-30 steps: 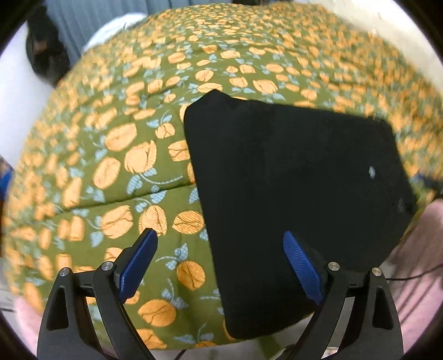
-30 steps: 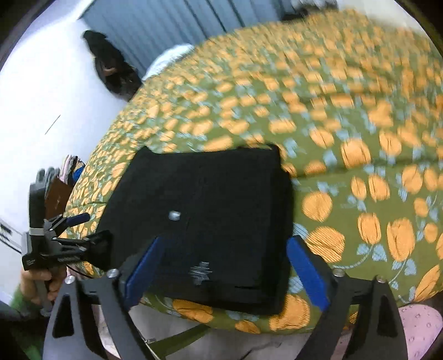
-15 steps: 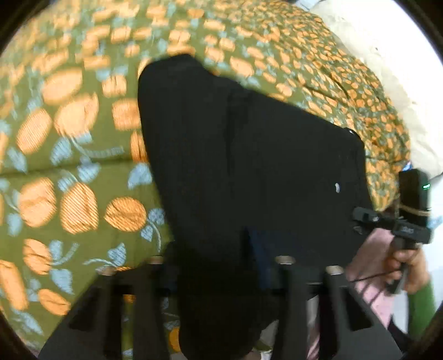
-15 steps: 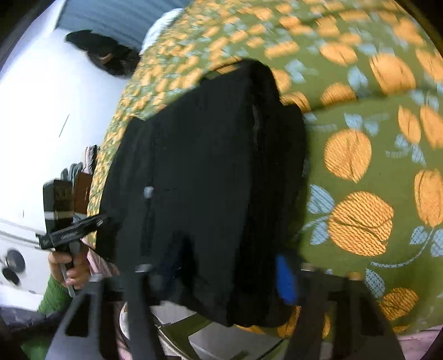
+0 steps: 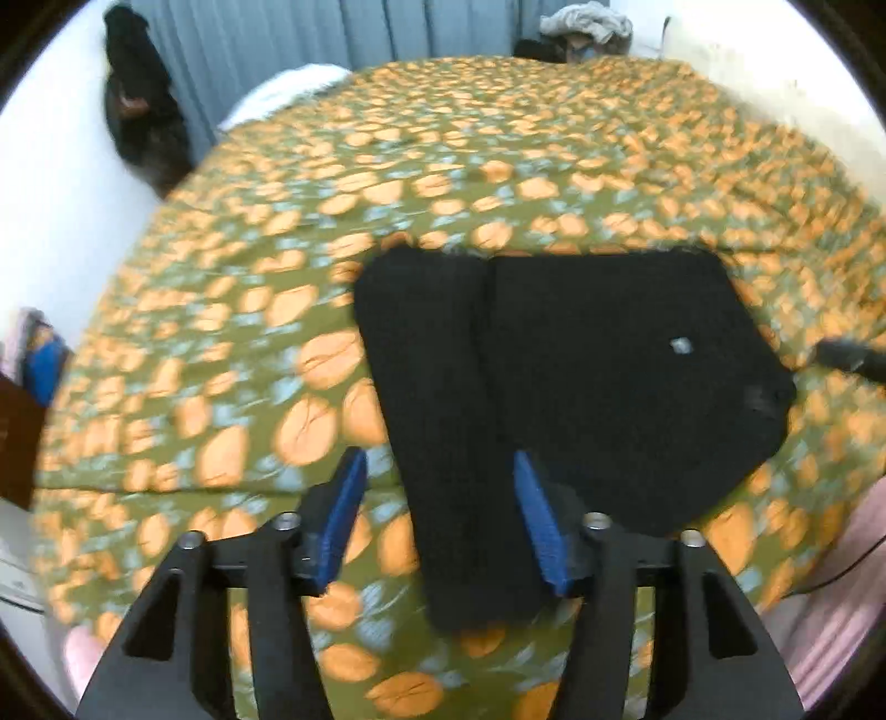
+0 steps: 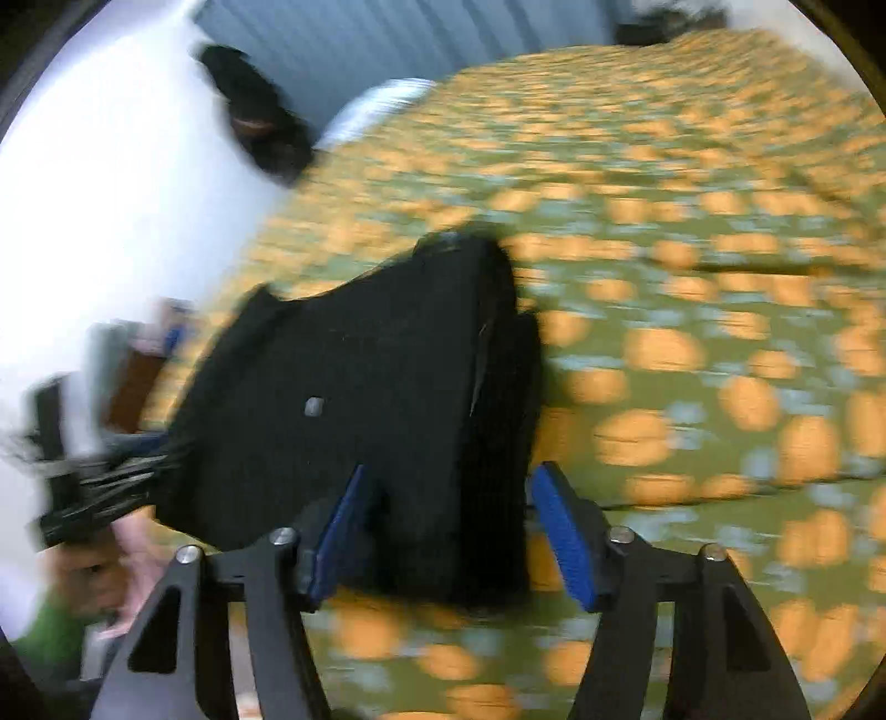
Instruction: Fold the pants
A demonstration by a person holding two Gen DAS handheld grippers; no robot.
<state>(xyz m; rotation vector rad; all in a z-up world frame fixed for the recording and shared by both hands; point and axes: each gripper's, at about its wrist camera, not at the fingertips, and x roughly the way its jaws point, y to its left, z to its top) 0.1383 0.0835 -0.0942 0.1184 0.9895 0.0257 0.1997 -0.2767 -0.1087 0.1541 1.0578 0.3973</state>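
The black pants (image 5: 581,376) lie folded into a flat block on the green bedspread with orange fruit print (image 5: 277,266); a small silver button shows on top. In the left wrist view my left gripper (image 5: 440,518) is open, its blue pads either side of the pants' near left strip, just above it. In the blurred right wrist view the pants (image 6: 376,387) lie ahead, and my right gripper (image 6: 448,526) is open over their near right edge. Neither gripper holds cloth. The left gripper (image 6: 83,493) shows at the left edge of the right wrist view.
The bed fills both views. A dark bag (image 5: 138,111) hangs on the white wall at far left beside a blue-grey curtain (image 5: 387,27). A white pillow (image 5: 282,88) lies at the bed's head. Clothes (image 5: 587,25) are piled at the far end.
Half a second ago both grippers were closed low on the pants' near edge. Now both have opened, let go and pulled back and up. The pants lie slightly shifted, a left strip showing.
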